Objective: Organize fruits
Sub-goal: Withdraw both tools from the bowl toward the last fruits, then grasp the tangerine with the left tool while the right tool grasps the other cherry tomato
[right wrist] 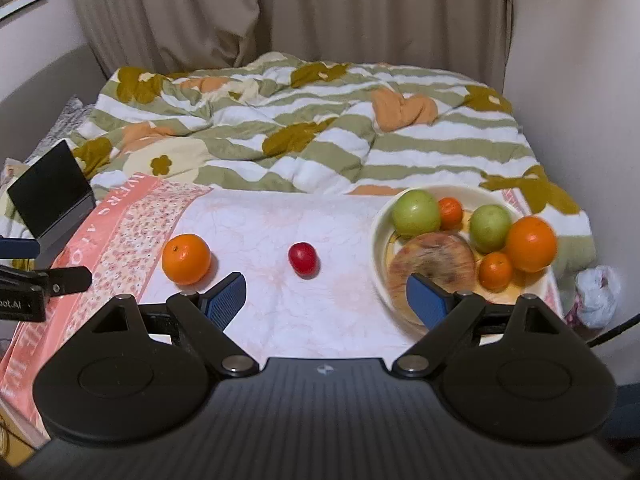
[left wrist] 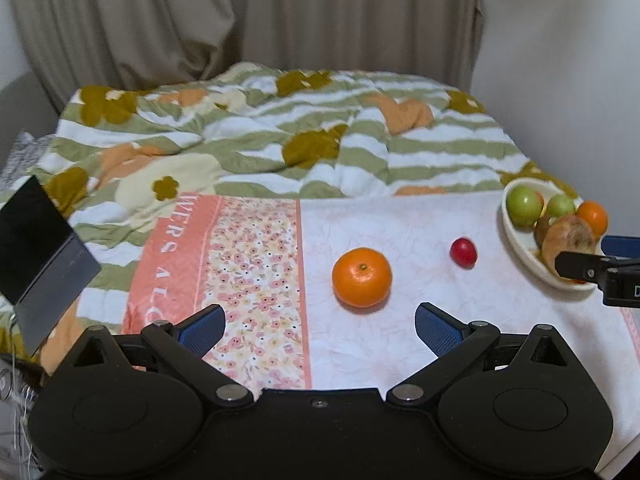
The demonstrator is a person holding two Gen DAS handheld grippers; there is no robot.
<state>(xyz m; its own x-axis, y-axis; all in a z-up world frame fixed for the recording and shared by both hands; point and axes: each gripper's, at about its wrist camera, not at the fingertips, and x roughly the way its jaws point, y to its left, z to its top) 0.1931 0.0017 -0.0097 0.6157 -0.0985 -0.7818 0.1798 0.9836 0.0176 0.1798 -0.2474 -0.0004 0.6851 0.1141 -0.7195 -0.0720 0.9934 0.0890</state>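
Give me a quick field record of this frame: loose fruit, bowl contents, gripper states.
surface: white and pink floral cloth laid over a bed
loose fruit: orange, small red fruit, both on the cloth, apart
bowl: cream, at the cloth's right side
bowl contents: two green apples, a large mottled apple, one large and two small oranges
left gripper: open, empty, just short of the loose orange
right gripper: open, empty
other: dark tablet-like device at left

Pink cloth (left wrist: 172, 264) border reads "WERS AL…", partly cut; left gripper (right wrist: 24, 280) body reads "…oot.AI".
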